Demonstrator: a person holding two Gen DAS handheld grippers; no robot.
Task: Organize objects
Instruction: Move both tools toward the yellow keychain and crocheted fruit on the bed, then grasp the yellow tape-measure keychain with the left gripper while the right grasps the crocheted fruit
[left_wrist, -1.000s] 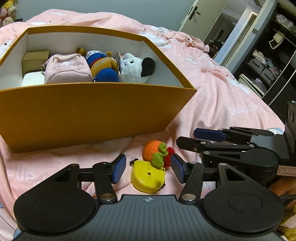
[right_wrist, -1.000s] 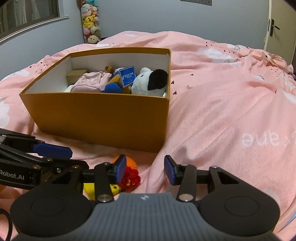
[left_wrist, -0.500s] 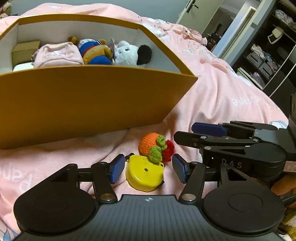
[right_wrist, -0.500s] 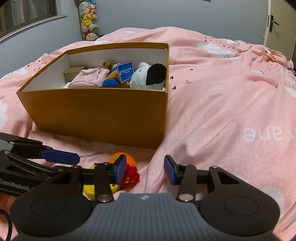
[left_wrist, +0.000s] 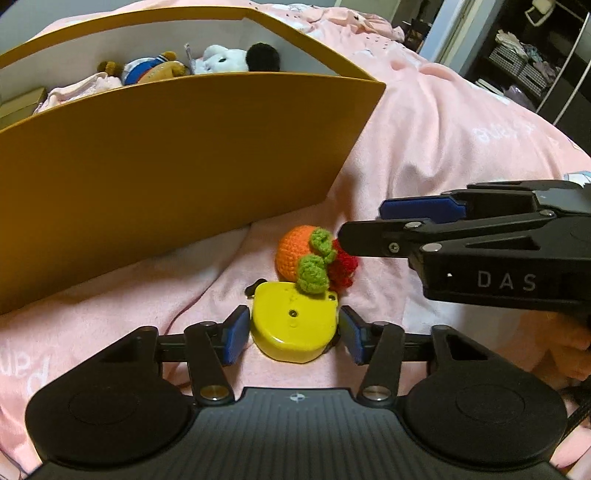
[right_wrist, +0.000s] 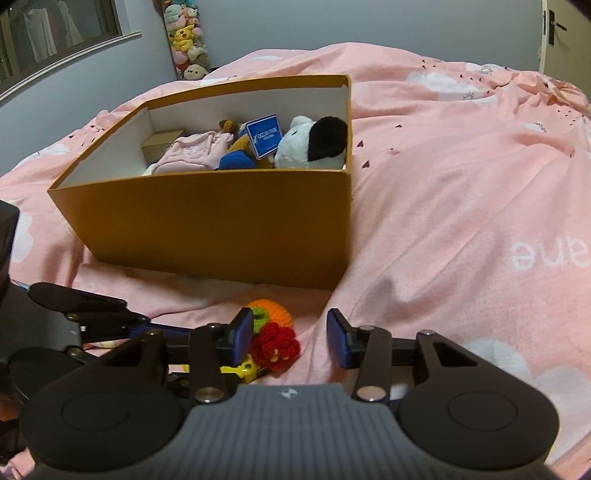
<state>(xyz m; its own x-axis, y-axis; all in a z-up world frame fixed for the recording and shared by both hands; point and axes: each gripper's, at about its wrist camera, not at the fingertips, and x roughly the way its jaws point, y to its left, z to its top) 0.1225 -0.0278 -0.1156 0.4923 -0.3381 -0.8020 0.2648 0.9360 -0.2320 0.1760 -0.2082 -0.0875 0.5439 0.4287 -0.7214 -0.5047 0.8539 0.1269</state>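
Note:
A yellow plastic case (left_wrist: 293, 326) lies on the pink bedspread, with a crocheted orange, green and red toy (left_wrist: 308, 258) attached just beyond it. My left gripper (left_wrist: 293, 334) is open, its blue pads on either side of the yellow case and close to it. My right gripper (right_wrist: 291, 336) is open and empty; its left pad is beside the crocheted toy (right_wrist: 275, 332). It reaches in from the right in the left wrist view (left_wrist: 369, 229). The orange box (right_wrist: 221, 218) stands behind the toy.
The box (left_wrist: 166, 155) holds a white and black plush (right_wrist: 314, 144), a blue tagged plush (right_wrist: 258, 144), a pink pouch (right_wrist: 192, 151) and a small cardboard box (right_wrist: 162, 144). Shelves (left_wrist: 524, 55) stand at the far right. Plush toys (right_wrist: 186, 40) are stacked by the wall.
My left gripper has moved forward and down, so its pads now flank the yellow case. My right gripper has edged closer to the crocheted toy.

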